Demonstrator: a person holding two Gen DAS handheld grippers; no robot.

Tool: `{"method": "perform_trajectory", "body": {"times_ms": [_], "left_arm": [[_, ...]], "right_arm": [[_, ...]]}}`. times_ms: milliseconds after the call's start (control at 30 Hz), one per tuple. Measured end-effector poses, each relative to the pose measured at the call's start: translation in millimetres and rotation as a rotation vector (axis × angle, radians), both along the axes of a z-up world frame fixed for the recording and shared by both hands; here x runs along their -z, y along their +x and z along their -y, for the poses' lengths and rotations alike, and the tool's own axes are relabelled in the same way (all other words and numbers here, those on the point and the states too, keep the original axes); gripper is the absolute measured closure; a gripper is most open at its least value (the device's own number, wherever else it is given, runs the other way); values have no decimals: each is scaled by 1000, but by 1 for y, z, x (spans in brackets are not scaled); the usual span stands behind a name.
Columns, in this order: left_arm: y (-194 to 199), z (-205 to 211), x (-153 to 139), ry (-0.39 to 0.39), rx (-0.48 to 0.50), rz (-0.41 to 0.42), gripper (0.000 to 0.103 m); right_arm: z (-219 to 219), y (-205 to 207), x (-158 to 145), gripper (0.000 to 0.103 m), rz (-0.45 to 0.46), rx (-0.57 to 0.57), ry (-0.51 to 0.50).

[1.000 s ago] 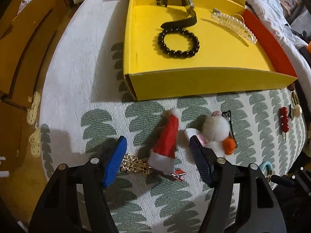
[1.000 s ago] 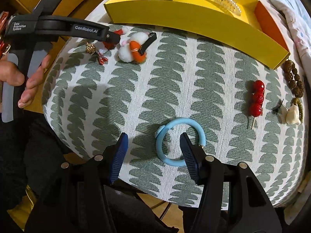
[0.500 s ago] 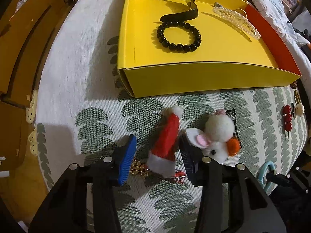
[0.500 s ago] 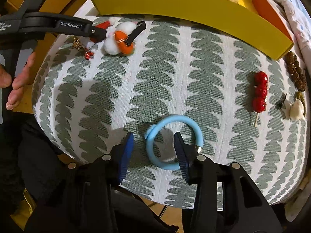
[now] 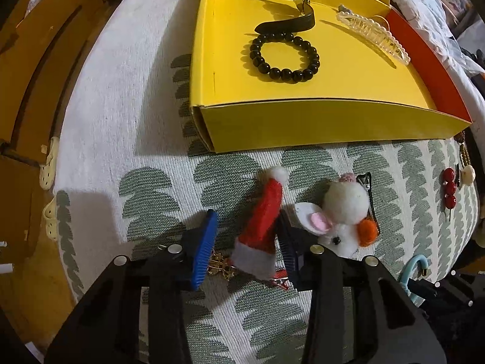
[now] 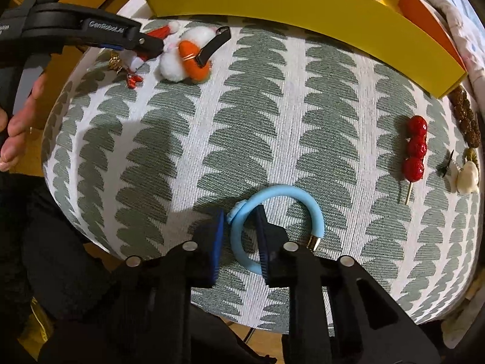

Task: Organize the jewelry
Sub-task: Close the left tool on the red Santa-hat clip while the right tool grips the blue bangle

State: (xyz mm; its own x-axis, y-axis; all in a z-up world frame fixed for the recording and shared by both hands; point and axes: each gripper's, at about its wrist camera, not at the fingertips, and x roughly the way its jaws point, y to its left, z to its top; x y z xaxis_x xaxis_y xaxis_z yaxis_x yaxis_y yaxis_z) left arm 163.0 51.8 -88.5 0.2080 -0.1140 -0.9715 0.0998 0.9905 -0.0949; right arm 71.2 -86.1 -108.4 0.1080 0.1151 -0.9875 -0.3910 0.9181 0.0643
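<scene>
We are at the pick-up step: the left claw (image 5: 247, 242) has just been closing around the Santa hat charm (image 5: 262, 227) near the front left corner of the table (image 5: 121, 91), its left pad not yet touching. The right claw (image 6: 239, 236) has just clenched on the blue bracelet (image 6: 274, 194) at the front edge. Next we should lift both into the yellow box (image 5: 303, 121). The gold chain (image 5: 221, 265) is partly hidden.
</scene>
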Motion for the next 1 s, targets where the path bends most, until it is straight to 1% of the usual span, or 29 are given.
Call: {"method": "perform_trajectory", "body": {"times_ms": [67,133,167,233,300,400,500,733,800,1000], "left_arm": [[0,-2,0,-2,0,1,73],[1,-5,-1,-10,-5,0,78],[1,-6,-1,-13,-2,0,83],[1,-8,0,-18,-3,-2,83],[0,-11,-1,-22,-2,0,87],[-1,-16,-6,-49,-5,4,88],[-6,-16,-18,-48,2,29,88],[-18,-18,-42,-72,18,79,88],[-22,-12,-49,-83,19,90,88],[-25,-16,-66,-129,7,124,88]], "right_arm": [[1,0,-1,85,1,-3,1],[4,0,-2,86,5,-2,2],[4,-1,-1,86,3,-7,-2],[7,-1,-3,86,2,-4,1],[8,-1,-5,87,5,-3,4],[10,-1,-12,89,6,1,32],[15,0,-21,90,18,10,54],[26,0,-43,90,44,28,119],[28,-1,-50,90,47,23,143],[37,-4,-74,90,74,26,209]]}}
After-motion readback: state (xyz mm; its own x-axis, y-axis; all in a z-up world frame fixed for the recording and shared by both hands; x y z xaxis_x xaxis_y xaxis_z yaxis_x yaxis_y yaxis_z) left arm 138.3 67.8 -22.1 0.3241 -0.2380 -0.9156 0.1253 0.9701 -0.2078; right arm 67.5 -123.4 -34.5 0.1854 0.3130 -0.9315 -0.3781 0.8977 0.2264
